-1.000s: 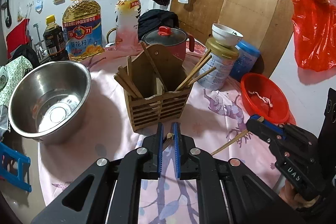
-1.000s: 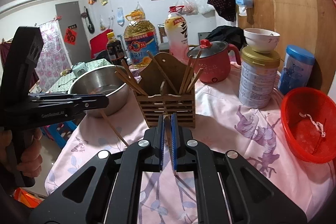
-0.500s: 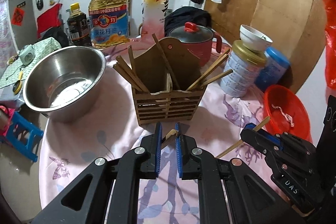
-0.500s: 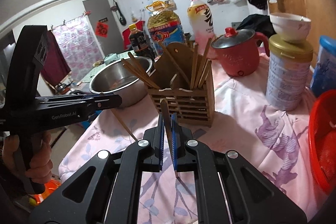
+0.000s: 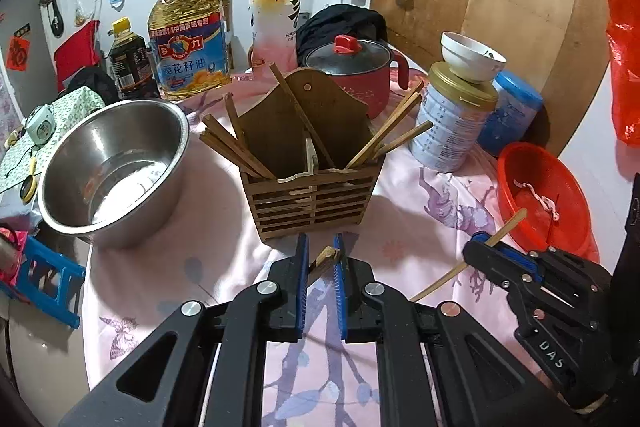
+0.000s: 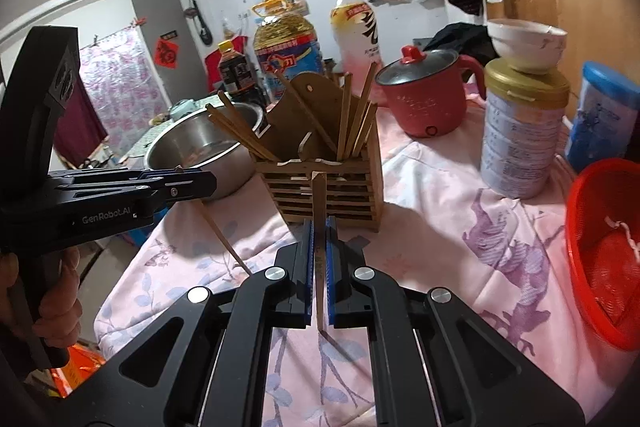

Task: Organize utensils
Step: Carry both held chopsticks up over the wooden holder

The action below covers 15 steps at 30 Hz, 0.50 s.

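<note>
The left tongs (image 5: 321, 259) are narrowed on a slender wooden chopstick (image 5: 325, 258), whose blunt end shows between the blue pads, lying at a slant across the gap. From the right wrist view, the left tongs (image 6: 188, 183) hold that chopstick with its thin end hanging down and to the right, its tip just above the pink floral-cloth surface (image 6: 432, 227). The right tongs (image 6: 319, 251) are closed to a narrow gap on a second wooden chopstick (image 6: 319, 211), which stands nearly upright between the pads; its square top rises in front of the near wall of the slatted wooden utensil holder (image 6: 328, 187). In the left wrist view, the right tongs (image 5: 478, 247) carry this chopstick at a slant, its upper end pointing toward the red plastic basket (image 5: 544, 195) at the right. The slatted holder stands at the middle of the surface, just beyond both tongs, with several chopsticks (image 5: 232, 147) leaning out of its left and right compartments. A stainless steel bowl (image 5: 112, 163) sits to the holder's left, a red lidded pot (image 5: 352, 67) behind it, and a gold-lidded tin canister (image 5: 452, 123) topped by a white bowl (image 5: 472, 57) to its far right.
</note>
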Motion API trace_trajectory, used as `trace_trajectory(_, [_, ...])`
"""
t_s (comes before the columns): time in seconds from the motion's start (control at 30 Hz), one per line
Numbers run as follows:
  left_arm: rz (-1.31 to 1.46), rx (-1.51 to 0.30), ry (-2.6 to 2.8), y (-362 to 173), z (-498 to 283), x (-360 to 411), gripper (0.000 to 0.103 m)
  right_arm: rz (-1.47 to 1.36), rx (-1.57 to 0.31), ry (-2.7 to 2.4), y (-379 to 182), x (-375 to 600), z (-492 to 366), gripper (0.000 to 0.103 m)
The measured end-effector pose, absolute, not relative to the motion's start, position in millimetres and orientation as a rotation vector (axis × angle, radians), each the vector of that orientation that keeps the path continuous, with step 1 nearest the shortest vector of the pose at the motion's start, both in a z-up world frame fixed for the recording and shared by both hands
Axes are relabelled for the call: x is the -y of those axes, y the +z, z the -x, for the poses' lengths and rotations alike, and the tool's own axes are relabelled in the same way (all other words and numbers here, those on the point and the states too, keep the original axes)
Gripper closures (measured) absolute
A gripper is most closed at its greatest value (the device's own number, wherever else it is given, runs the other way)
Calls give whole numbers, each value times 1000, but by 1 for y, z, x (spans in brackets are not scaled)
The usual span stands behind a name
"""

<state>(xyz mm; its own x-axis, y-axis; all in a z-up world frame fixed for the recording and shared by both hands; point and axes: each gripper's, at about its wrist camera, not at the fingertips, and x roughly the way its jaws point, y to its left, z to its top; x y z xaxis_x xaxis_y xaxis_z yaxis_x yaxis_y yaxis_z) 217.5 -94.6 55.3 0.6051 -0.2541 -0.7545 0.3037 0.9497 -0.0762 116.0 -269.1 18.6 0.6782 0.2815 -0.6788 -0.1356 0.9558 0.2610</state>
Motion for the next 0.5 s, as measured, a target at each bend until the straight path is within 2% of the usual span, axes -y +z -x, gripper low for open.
trace_trajectory(0.2, [-34,-839,-364,65,-217,82,97,-167,-759,176,37,262,-111,97])
trace_trajectory(0.5, [5,-807,-374,76,-214,67,97,-110,-716,169,61,247,-112,97])
